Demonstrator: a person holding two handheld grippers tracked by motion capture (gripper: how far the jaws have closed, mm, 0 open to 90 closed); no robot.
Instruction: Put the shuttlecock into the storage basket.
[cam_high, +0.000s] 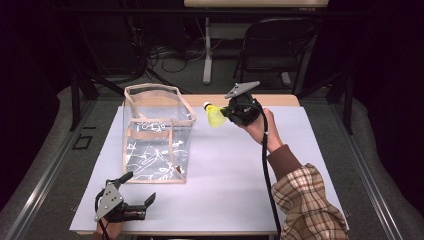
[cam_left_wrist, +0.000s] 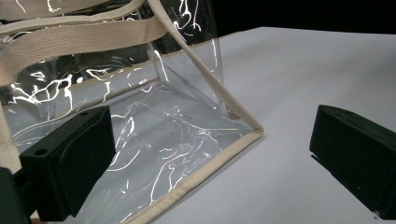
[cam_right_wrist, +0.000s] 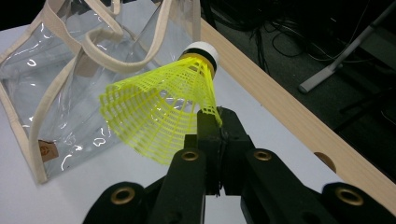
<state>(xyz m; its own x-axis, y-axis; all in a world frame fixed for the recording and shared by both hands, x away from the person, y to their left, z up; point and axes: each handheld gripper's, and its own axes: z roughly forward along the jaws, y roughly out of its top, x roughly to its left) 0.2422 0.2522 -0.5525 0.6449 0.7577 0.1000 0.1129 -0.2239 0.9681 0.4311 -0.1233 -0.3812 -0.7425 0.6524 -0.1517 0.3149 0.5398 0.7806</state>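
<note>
In the left gripper view, the clear tote bag (cam_left_wrist: 140, 116) runs off the top and left edges. The right gripper (cam_right_wrist: 217, 119) covers part of the yellow shuttlecock's (cam_right_wrist: 159, 112) skirt; the bag's small label (cam_right_wrist: 45, 150) stays illegible.

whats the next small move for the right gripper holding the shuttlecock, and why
Probably carry it left over the clear bag's open top. The right gripper is shut on the yellow shuttlecock's skirt, held just right of the bag's rim, while the left gripper waits open by the bag's near corner.
</note>
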